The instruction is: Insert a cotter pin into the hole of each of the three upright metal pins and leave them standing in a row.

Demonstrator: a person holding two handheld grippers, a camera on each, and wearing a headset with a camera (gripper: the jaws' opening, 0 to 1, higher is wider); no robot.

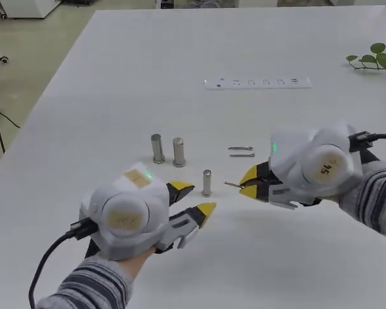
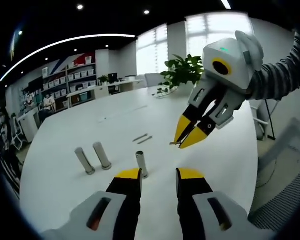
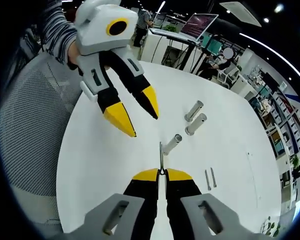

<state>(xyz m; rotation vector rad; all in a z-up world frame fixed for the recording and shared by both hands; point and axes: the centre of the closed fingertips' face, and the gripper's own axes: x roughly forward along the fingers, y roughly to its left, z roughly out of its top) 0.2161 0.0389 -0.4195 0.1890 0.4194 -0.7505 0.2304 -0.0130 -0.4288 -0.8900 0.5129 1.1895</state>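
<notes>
Head view: round tan labels [image 1: 326, 168] on both white plastic grippers carried dark marks too blurred to read. The left gripper [image 1: 200, 197], with black jaws tipped in yellow, stood wide open and held nothing. Two smooth grey cylindrical metal pins [image 1: 157, 148] stood upright side by side on the matte white table [image 1: 116, 77]. A third pin [image 1: 207, 183] stood apart at their 4 o'clock. Two spare cotter pins [image 1: 241, 152] lay parallel at its 1 o'clock. At its 3 o'clock the right gripper [image 1: 243, 185] was clamped on a thin cotter pin [image 1: 231, 185], whose tip was near the third pin but not touching it.
</notes>
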